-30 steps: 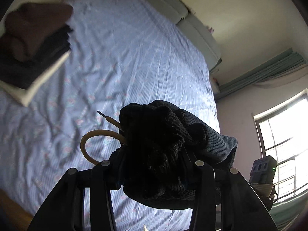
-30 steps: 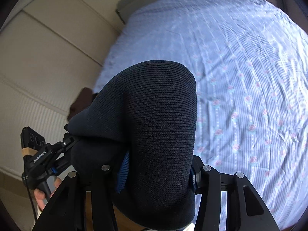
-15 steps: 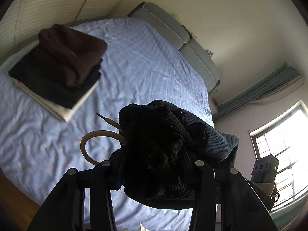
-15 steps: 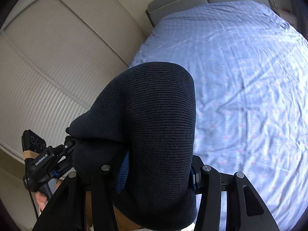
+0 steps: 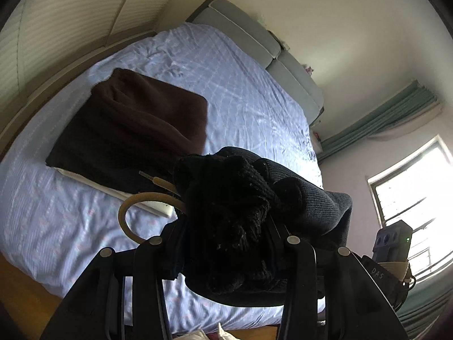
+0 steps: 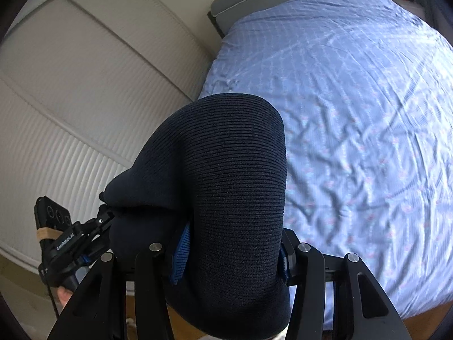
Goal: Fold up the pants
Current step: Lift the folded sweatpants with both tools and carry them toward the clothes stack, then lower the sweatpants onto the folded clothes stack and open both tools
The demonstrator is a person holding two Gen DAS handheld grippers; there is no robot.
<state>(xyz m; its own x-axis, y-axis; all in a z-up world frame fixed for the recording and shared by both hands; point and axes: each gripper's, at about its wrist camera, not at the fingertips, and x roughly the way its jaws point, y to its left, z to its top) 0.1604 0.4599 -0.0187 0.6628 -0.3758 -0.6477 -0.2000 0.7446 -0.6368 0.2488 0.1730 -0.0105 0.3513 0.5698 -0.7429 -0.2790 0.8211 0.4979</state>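
Left wrist: pants (image 5: 254, 212) bunched between jaws.

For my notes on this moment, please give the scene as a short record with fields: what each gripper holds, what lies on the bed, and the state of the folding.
left gripper: shut on the folded dark knit pants, at the end with a tan drawstring
right gripper: shut on the same pants, a thick folded bundle
pants position: held in the air above the bed, not resting on it
bed: light blue patterned sheet, wrinkled
stack of folded clothes: on the bed, brown garment on top
folding state: pants look folded, not yet set down
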